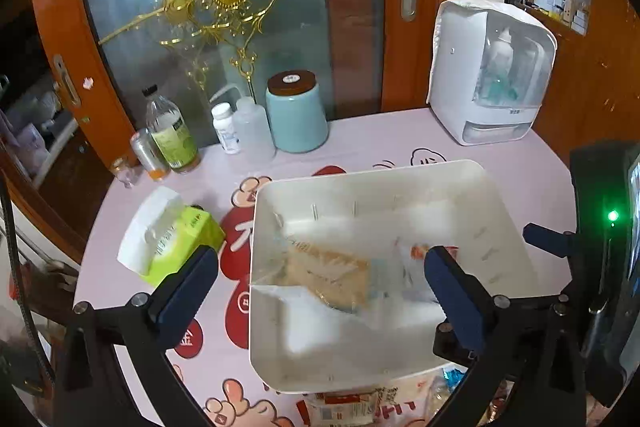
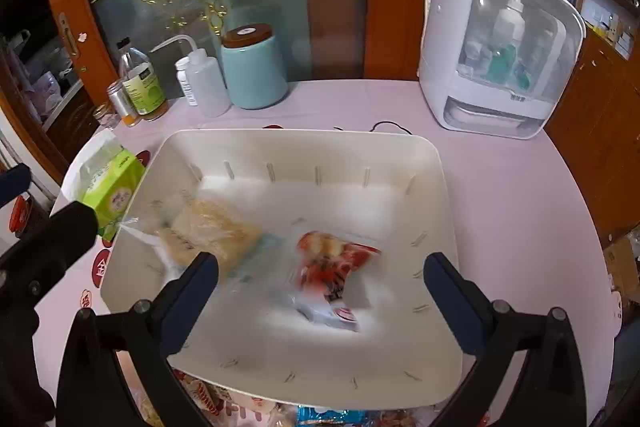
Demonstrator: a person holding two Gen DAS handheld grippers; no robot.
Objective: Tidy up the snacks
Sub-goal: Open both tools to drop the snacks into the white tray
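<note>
A white plastic bin (image 1: 496,211) (image 2: 444,203) sits on the pink table. Inside lie a clear-wrapped beige cake snack (image 1: 328,275) (image 2: 216,231) and a red-and-white snack packet (image 2: 332,267), both blurred. My left gripper (image 1: 320,275) is open and empty above the bin's left part. My right gripper (image 2: 320,275) is open and empty above the bin's middle, over the red packet. More snack packets (image 1: 344,407) (image 2: 332,417) lie on the table just in front of the bin, partly hidden by its near rim.
A green tissue pack (image 1: 172,235) (image 2: 108,187) lies left of the bin. Bottles (image 1: 170,131), a teal canister (image 1: 296,113) (image 2: 254,67) and a white sterilizer (image 1: 492,71) (image 2: 500,43) stand along the back, before a glass door.
</note>
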